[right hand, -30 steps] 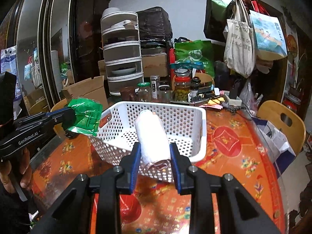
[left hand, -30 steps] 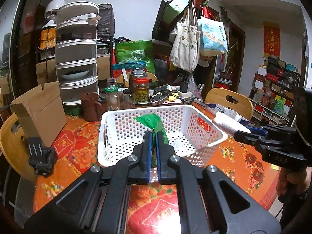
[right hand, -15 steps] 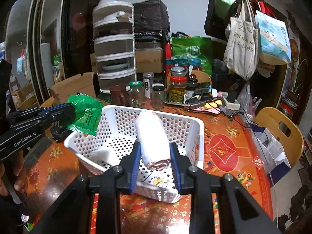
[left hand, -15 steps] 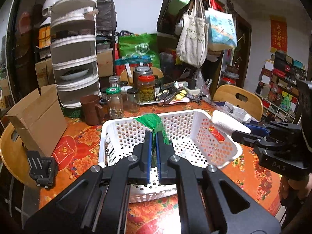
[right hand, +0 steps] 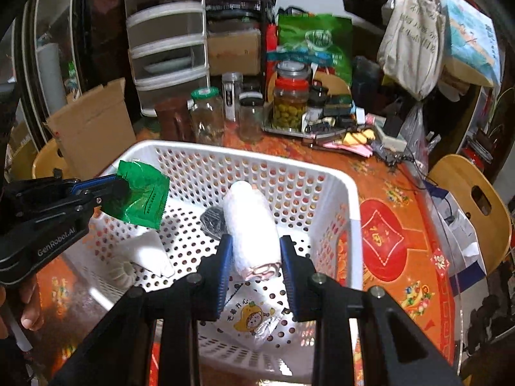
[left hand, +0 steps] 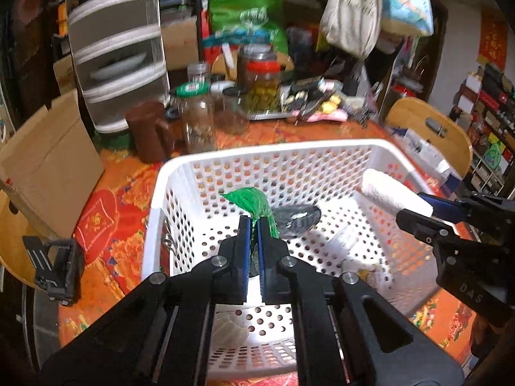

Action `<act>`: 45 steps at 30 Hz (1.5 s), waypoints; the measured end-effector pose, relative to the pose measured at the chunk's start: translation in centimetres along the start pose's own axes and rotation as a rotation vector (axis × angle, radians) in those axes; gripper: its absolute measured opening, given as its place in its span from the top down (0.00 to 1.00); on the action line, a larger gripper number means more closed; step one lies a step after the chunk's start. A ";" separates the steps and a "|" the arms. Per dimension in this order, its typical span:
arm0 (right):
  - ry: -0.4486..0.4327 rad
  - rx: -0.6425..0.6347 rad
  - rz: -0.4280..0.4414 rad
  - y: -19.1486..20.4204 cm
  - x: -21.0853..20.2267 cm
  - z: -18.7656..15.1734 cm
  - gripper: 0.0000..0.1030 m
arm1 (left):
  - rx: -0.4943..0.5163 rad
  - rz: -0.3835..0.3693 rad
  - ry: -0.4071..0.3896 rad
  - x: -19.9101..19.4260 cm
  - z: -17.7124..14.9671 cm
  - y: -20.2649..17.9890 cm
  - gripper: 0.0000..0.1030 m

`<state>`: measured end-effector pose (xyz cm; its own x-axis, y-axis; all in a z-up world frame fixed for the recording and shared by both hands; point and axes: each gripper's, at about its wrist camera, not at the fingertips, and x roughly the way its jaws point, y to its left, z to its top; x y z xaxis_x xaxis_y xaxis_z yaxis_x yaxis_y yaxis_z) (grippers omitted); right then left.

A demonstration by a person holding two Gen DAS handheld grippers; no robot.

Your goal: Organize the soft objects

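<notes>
A white perforated basket (left hand: 267,151) (right hand: 351,193) stands on the orange patterned table. My left gripper (left hand: 254,225) (right hand: 124,188) is shut on a green packet (left hand: 254,201) (right hand: 143,196) and holds it over the basket's left part. My right gripper (right hand: 254,251) (left hand: 415,206) is shut on a rolled white towel (right hand: 251,225) (left hand: 392,196) and holds it over the basket's right part. In the basket lie a dark object (left hand: 296,215) (right hand: 212,218), a white pad (right hand: 148,251), a small white ridged piece (right hand: 124,270) and a printed packet (right hand: 251,321).
Behind the basket stand glass jars (right hand: 206,115), an olive jar (right hand: 289,96), a brown mug (left hand: 149,132) and a stacked drawer unit (right hand: 167,38). A cardboard box (left hand: 48,160) is at the left. Wooden chairs (right hand: 473,199) flank the table. A black clip (left hand: 54,267) lies left.
Both grippers have moved forward and downward over the basket with their loads. The basket's inside and the things lying in it have come into view.
</notes>
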<state>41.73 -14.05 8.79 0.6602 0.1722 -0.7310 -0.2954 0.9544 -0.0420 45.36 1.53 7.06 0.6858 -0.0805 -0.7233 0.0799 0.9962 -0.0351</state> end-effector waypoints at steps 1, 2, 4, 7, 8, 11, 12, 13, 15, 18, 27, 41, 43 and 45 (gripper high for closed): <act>0.021 -0.006 -0.006 0.1 0.7 0.1 0.73 | 0.001 0.011 0.014 0.7 -0.1 0.0 0.96; 0.034 -0.010 -0.009 0.2 1.3 0.2 0.73 | 0.007 0.024 0.029 1.4 0.0 0.0 0.96; 0.067 -0.017 -0.017 0.3 2.5 0.3 0.73 | 0.011 0.035 0.055 2.4 -0.2 0.0 0.96; 0.105 -0.022 -0.019 0.6 3.9 0.3 0.72 | 0.012 0.055 0.097 3.9 -0.3 0.0 0.96; 0.119 -0.023 -0.019 0.6 4.4 0.3 0.72 | 0.013 0.062 0.107 4.2 -0.4 0.0 0.96; 0.138 -0.021 -0.012 0.7 5.2 0.2 0.72 | 0.013 0.071 0.135 5.4 -0.7 0.2 0.96; 0.142 -0.017 -0.007 0.7 5.4 0.1 0.72 | 0.011 0.071 0.140 5.7 -0.8 0.3 0.96; 0.145 -0.012 -0.001 0.6 5.5 0.0 0.72 | 0.008 0.072 0.142 5.8 -1.0 0.3 0.96; 0.151 0.002 0.007 0.5 5.7 0.0 0.72 | -0.004 0.065 0.151 6.0 -1.1 0.6 0.96; 0.159 0.020 0.005 0.1 6.0 -0.2 0.72 | -0.011 0.045 0.143 5.8 -1.1 0.6 0.94; 0.063 0.043 0.029 0.0 2.8 0.0 0.41 | -0.021 0.019 0.080 2.9 -1.2 0.5 0.50; -0.083 0.047 0.026 0.3 -6.2 -3.8 0.07 | 0.014 0.004 -0.125 -8.3 -5.1 -0.6 0.00; -0.088 0.051 0.013 0.3 -7.4 -5.2 0.07 | 0.021 0.007 -0.128 -9.5 -6.7 -0.7 0.00; -0.088 0.055 -0.014 0.6 -8.4 -7.0 0.07 | 0.026 0.001 -0.111 -10.5 -8.6 -0.9 0.00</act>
<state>31.14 -16.64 10.14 0.7226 0.1775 -0.6681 -0.2491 0.9684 -0.0122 31.86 1.78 8.79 0.7619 -0.0841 -0.6422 0.0968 0.9952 -0.0156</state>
